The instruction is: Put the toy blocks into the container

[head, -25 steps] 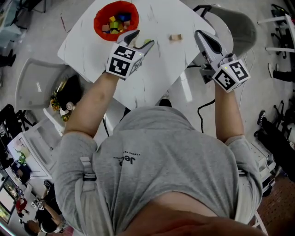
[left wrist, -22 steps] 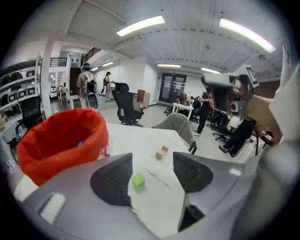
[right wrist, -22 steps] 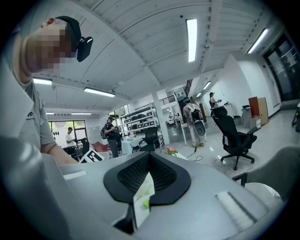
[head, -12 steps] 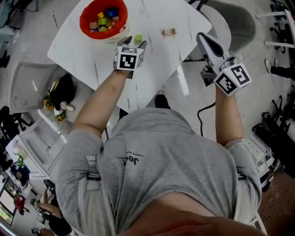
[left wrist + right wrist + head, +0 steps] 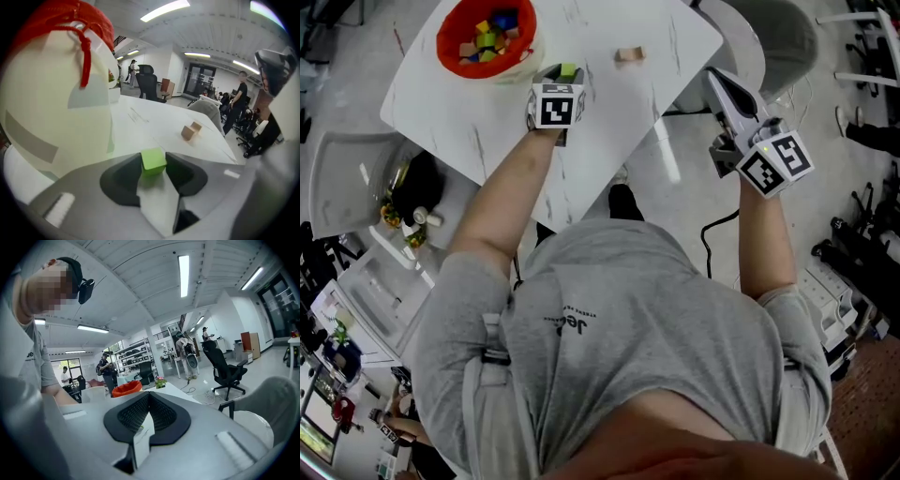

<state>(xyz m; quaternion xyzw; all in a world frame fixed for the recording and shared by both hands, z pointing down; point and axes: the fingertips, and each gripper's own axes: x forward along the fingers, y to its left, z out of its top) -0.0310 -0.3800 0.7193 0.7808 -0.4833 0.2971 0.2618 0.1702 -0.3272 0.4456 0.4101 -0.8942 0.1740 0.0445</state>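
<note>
Looking down from the head view, we see the left gripper [image 5: 562,79] reaching over a white marbled bench [image 5: 609,122], just right of a container [image 5: 450,52] with a red liner that already holds a heap of coloured blocks. A second ago its jaws stood wider, with the green block [image 5: 153,161] lying just ahead of them. Now they have come around it and are closing, and in the left gripper view the dark pads appear to touch its two sides. We judge that the pick of this block is just being made, and that the lift and the short carry to the container come next. The green block is a small bright lime cube with crisp edges and a matte face. It sits square between the jaw tips and rests on the bench, close beside the container's pale wall [image 5: 51,108]. A tan block [image 5: 628,56] lies farther off on the bench, well apart from the gripper, still to be collected. The right gripper [image 5: 717,79] hangs beyond the bench's right edge, over the floor, with its jaws pressed together on nothing.
</note>
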